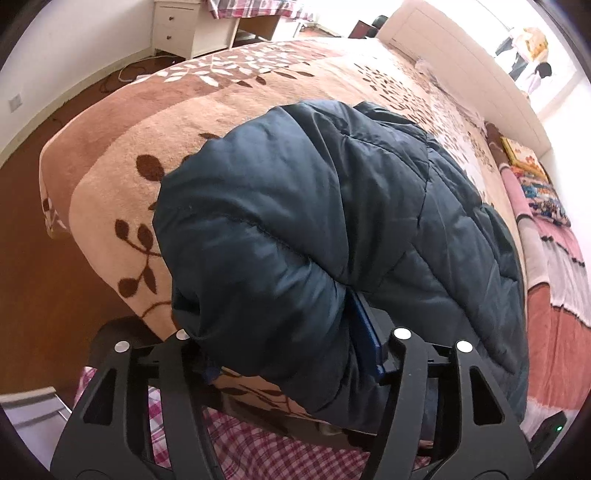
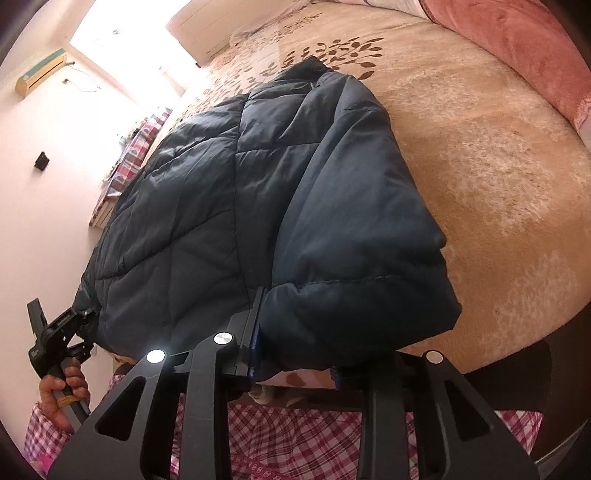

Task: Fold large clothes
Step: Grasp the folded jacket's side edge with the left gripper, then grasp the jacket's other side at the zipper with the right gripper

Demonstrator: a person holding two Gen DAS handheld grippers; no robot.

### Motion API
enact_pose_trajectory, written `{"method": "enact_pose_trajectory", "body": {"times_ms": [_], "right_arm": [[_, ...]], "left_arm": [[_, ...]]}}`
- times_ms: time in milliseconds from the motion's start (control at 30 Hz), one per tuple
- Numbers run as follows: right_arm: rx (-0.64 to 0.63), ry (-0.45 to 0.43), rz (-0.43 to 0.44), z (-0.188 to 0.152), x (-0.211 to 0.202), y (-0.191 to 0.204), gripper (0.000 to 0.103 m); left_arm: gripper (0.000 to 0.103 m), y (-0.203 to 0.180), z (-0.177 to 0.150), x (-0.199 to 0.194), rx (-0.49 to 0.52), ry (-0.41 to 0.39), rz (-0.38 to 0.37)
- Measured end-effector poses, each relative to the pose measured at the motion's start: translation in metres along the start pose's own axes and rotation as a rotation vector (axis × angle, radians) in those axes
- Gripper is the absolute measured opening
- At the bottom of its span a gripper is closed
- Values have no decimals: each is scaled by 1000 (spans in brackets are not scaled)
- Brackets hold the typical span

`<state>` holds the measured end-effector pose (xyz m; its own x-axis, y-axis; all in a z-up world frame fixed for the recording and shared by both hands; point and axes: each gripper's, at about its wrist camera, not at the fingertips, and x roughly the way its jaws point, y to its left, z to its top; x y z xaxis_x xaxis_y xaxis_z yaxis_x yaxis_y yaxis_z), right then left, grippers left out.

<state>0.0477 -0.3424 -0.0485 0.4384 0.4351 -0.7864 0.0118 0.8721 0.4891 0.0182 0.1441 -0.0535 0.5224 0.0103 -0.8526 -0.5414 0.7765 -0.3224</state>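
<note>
A dark blue puffer jacket lies folded on a bed covered by a beige leaf-patterned blanket, its near edge at the bed's front. My left gripper is open, its fingers wide apart. The jacket's puffy near-left corner bulges between them, and the blue pad lies beside the fabric. My right gripper is shut on the jacket's near-right corner, with its blue pad against the fold. The right wrist view also shows the left gripper, held by a hand, at the jacket's other corner.
A white headboard stands at the bed's far end. Pink bedding and pillows lie along one side. A white drawer unit stands beyond the brown floor. Pink plaid cloth shows below the bed's front edge.
</note>
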Motion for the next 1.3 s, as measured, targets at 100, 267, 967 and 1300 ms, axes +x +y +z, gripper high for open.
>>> {"method": "enact_pose_trajectory", "body": {"times_ms": [100, 267, 967, 1300], "right_arm": [[15, -1, -16, -1, -3, 1, 37], [2, 26, -108, -10, -20, 10, 51], [-388, -28, -141, 90, 47, 212, 16], [-399, 80, -196, 140, 143, 237, 14]], "left_arm": [[60, -1, 2, -1, 26, 9, -8], [62, 1, 2, -1, 48, 17, -37], [64, -2, -1, 1, 189, -10, -50], [64, -3, -2, 1, 198, -11, -50]]}}
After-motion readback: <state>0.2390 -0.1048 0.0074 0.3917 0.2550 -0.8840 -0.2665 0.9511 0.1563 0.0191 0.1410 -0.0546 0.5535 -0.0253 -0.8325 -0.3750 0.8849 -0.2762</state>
